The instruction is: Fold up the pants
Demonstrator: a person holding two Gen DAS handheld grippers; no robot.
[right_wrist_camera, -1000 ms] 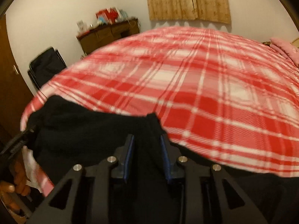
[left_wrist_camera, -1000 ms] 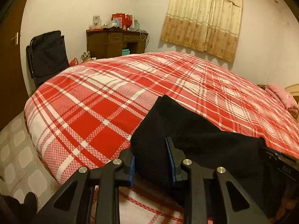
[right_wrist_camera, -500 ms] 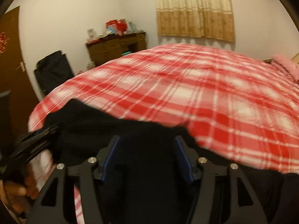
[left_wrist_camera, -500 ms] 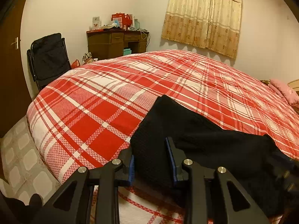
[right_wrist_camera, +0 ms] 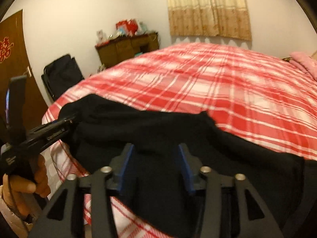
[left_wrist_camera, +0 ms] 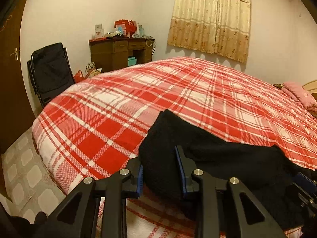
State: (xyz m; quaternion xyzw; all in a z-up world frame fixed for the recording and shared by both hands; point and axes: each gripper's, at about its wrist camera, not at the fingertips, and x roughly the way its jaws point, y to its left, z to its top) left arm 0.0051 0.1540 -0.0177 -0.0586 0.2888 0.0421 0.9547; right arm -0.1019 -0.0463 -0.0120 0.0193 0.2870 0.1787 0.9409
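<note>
Black pants [left_wrist_camera: 208, 154] lie bunched at the near edge of the bed on the red plaid bedspread [left_wrist_camera: 138, 107]. My left gripper [left_wrist_camera: 159, 170] has its jaws around a thick fold at the pants' left end, fabric filling the gap between the blue pads. In the right wrist view the pants [right_wrist_camera: 158, 127] spread under my right gripper [right_wrist_camera: 154, 166], whose jaws stand wide apart above the fabric. The left gripper [right_wrist_camera: 65, 123] shows there at the left, held by a hand and gripping the pants' corner.
A wooden desk [left_wrist_camera: 120, 53] with clutter stands at the far wall. A black folding chair [left_wrist_camera: 49, 69] stands left of the bed beside a brown door [left_wrist_camera: 10, 59]. Curtains [left_wrist_camera: 210, 19] hang behind. A pink pillow [left_wrist_camera: 299, 95] lies far right. Tiled floor [left_wrist_camera: 19, 170] lies left.
My right gripper opened, let go of the pants and drew back a little. My left gripper kept its hold and barely moved.
</note>
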